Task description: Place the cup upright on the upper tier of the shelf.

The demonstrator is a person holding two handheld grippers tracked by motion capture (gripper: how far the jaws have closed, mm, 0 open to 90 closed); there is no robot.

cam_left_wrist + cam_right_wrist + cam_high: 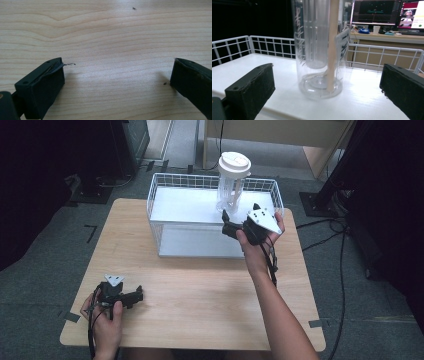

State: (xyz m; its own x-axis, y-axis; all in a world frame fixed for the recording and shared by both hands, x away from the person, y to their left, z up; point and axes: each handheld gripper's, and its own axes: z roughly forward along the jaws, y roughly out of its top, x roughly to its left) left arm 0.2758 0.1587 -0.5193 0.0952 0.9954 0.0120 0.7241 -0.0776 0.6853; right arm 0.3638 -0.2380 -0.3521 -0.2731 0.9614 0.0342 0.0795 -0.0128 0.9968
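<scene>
**Clear tumbler stands in the wire basket, both tools gaping**

Pale wooden surface point(200, 285) carries a white wire basket point(165, 195) at its far side. Inside stands a clear plastic tumbler point(230, 190), upright, white-lidded. Right tool point(226, 220) hovers just beside its base, jaws spread wide, gripping nothing. Left tool point(139, 296) rests near the front-left corner, likewise wide apart and empty.
</scene>
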